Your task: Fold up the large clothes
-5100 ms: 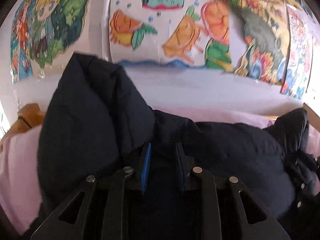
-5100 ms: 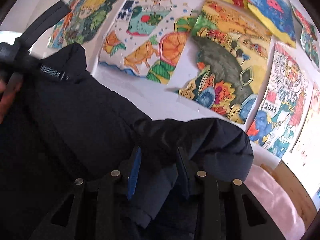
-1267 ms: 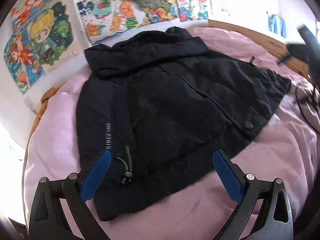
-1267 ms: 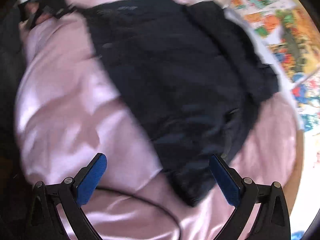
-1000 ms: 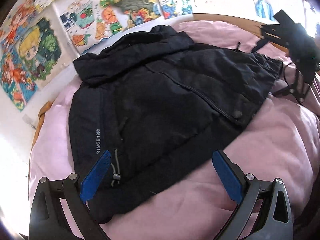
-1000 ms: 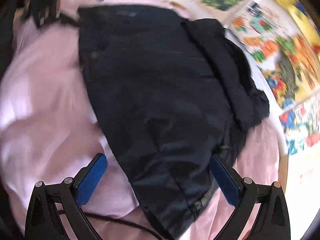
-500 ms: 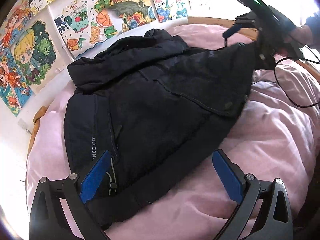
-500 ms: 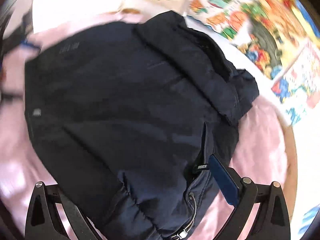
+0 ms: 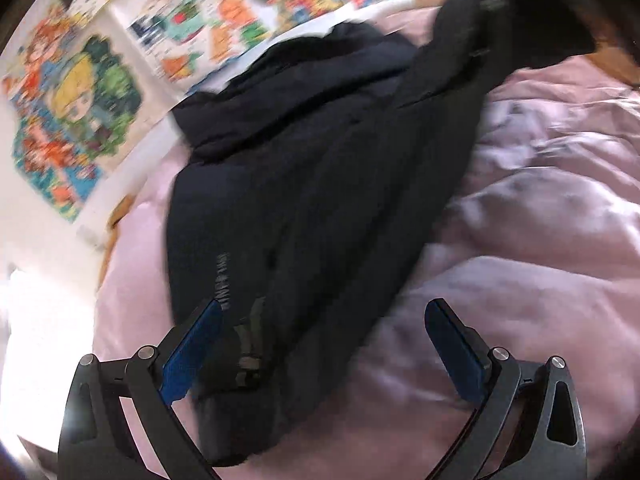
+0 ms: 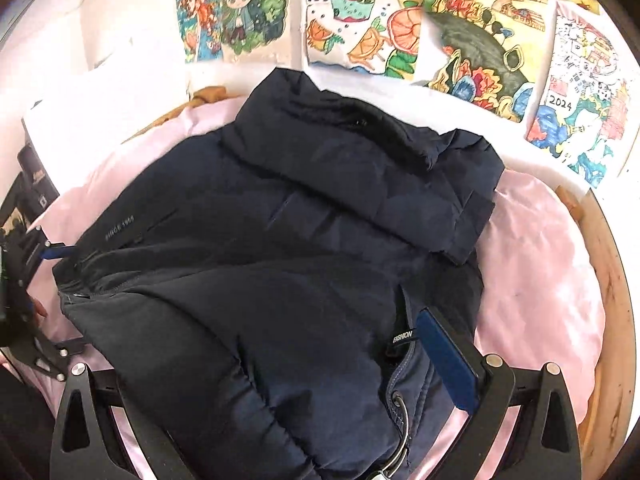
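A dark navy puffer jacket [image 10: 280,248] lies spread on a pink bed cover [image 10: 536,264], collar toward the wall. My right gripper [image 10: 288,364] is wide open, its jaws straddling the jacket's near hem beside the zipper pull; its left finger is hidden under the fabric. My left gripper [image 9: 320,344] is wide open over the jacket's [image 9: 304,200] lower left corner, its left pad [image 9: 192,344] at the hem by the drawcord. In the left wrist view the jacket's right side rises toward the upper right corner. The left gripper also shows at the left edge of the right wrist view [image 10: 44,254].
Colourful drawings [image 10: 400,24] cover the white wall behind the bed. A wooden bed frame [image 10: 612,280] runs along the right. The pink cover [image 9: 540,240] is rumpled to the jacket's right.
Both grippers, shut on the jacket five seconds ago, have opened and moved in close over its hem. The jacket's right side has lifted since half a second ago.
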A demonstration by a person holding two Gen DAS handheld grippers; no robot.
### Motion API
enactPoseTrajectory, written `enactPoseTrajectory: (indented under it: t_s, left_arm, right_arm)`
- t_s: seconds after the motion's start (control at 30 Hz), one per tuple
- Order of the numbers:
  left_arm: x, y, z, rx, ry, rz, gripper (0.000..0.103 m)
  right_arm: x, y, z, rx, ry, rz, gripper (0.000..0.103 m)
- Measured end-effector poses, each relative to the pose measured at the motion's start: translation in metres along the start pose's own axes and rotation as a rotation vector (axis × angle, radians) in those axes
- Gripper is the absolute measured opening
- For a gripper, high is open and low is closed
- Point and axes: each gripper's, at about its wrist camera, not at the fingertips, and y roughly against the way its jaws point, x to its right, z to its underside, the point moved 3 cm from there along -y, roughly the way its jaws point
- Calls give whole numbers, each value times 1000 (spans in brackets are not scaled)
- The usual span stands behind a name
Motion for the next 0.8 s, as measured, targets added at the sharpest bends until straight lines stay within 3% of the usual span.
enactPoseTrajectory:
  t_s: [0.13, 0.3, 0.33, 0.37, 0.43, 0.57, 0.73, 0.8]
  left_arm:
    - [-25, -4, 7, -18, 45, -120, 89]
    - [-41, 3, 13, 12, 52, -184, 76]
    - [-39, 7, 11, 32, 39, -203, 69]
    - [-39, 11, 8, 57, 22, -229, 62]
    - [-37, 22, 0, 106, -5, -268, 49]
    - [-47, 35, -16, 172, -2, -283, 29]
    - [-56, 46, -39, 222, 11, -268, 19]
    - [-59, 48, -47, 232, 22, -255, 18]
  right_arm:
    - [-1, 3, 5, 12, 26, 13, 102]
    - [-11, 10, 28, 25, 157, 55, 101]
    - [-16, 12, 34, 30, 199, 82, 101]
    - [-22, 15, 40, 43, 253, 117, 100]
    - [-32, 18, 52, 63, 341, 154, 89]
    - [-54, 20, 75, 107, 557, 233, 76]
    - [-80, 12, 120, 118, 868, 274, 75]
    - [-89, 6, 141, 129, 1024, 334, 74]
